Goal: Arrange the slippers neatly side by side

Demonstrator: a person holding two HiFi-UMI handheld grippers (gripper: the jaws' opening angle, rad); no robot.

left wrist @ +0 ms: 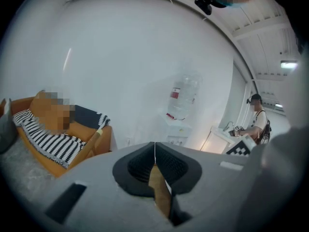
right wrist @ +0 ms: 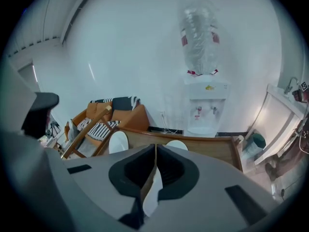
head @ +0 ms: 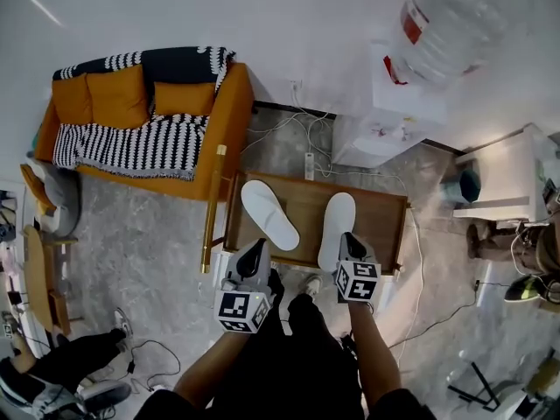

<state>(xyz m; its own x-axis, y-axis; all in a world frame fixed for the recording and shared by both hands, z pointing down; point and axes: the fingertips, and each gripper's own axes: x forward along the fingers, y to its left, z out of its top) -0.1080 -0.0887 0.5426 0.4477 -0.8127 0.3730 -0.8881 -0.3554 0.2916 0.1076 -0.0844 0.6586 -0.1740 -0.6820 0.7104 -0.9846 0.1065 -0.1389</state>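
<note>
both white slippers lie on the low wooden table (head: 385,213), well apart. the left slipper (head: 269,214) is skewed, toe canted left; the right slipper (head: 337,227) sits nearly straight. right gripper (head: 348,241): jaws closed together over the right heel; a nip on its edge cannot be confirmed. left gripper (head: 257,250): shut, empty, near the skewed heel — likely staged to straighten it.

Bright, even indoor light, soft shadows, fisheye warp and dark corners in gripper views.
</note>
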